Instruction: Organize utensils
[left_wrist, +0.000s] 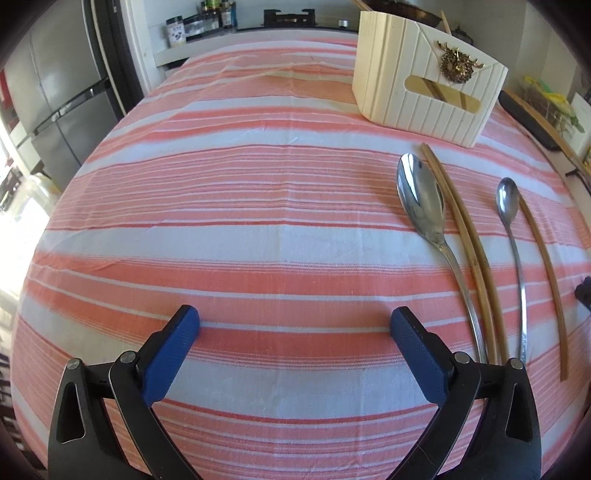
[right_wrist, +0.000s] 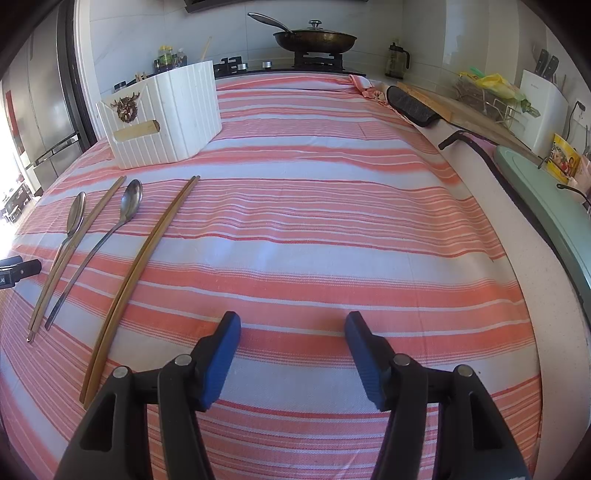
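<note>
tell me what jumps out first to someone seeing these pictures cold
The pink-and-white striped tablecloth fills both views. On it, toward the left in the right wrist view, a row of utensils lies side by side: a large steel spoon, a pair of bamboo chopsticks, a slim long-handled steel spoon and another bamboo pair. Behind them stands a cream ribbed holder box with a gold brooch.

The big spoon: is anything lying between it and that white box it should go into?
Nothing visible. Only bare striped cloth separates the big spoon from the white box; the chopsticks lie alongside, not across.
</note>
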